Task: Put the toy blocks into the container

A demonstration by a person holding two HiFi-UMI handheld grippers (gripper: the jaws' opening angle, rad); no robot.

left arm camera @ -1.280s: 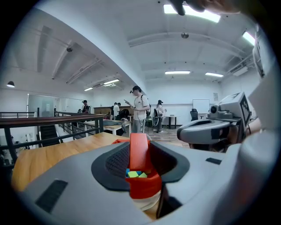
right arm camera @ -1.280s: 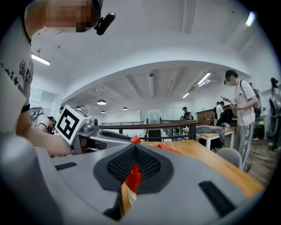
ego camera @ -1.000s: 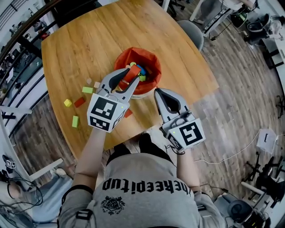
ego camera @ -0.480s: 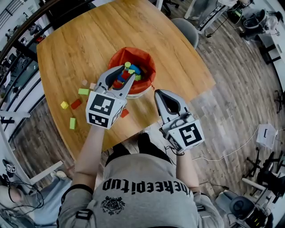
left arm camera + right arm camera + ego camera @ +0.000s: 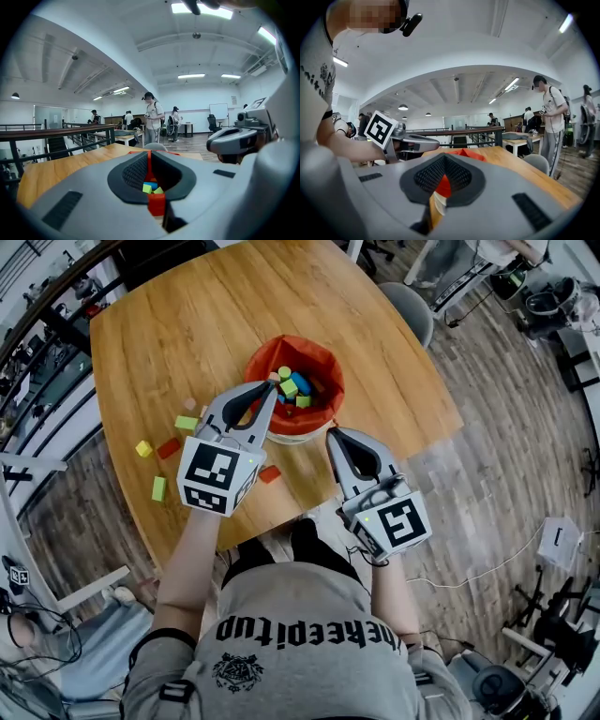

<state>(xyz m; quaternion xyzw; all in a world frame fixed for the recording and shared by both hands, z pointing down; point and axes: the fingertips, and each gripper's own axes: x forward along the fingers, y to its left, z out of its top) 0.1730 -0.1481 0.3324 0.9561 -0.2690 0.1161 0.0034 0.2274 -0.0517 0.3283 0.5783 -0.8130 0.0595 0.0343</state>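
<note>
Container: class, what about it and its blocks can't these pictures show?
- Head view: lower layers in the container, buried under the top blocks.
- Head view: its near rim, behind the left tongs, which just closed empty.
- Right gripper view: its contents, behind its wall and the right tongs.

Table (image 5: 187, 315) smooth satin wood w/ grain; container (image 5: 323, 367) liner crumpled, cloth-like; blocks (image 5: 159, 488) matt.

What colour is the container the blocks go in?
Orange-red; the container shows best in the head view.

Bright, even illumination is supplied by ceiling strip lights (image 5: 191, 75). Strong fisheye bending and dark vignetting are seen at frame edges. Near foregrounds are rendered soft.
</note>
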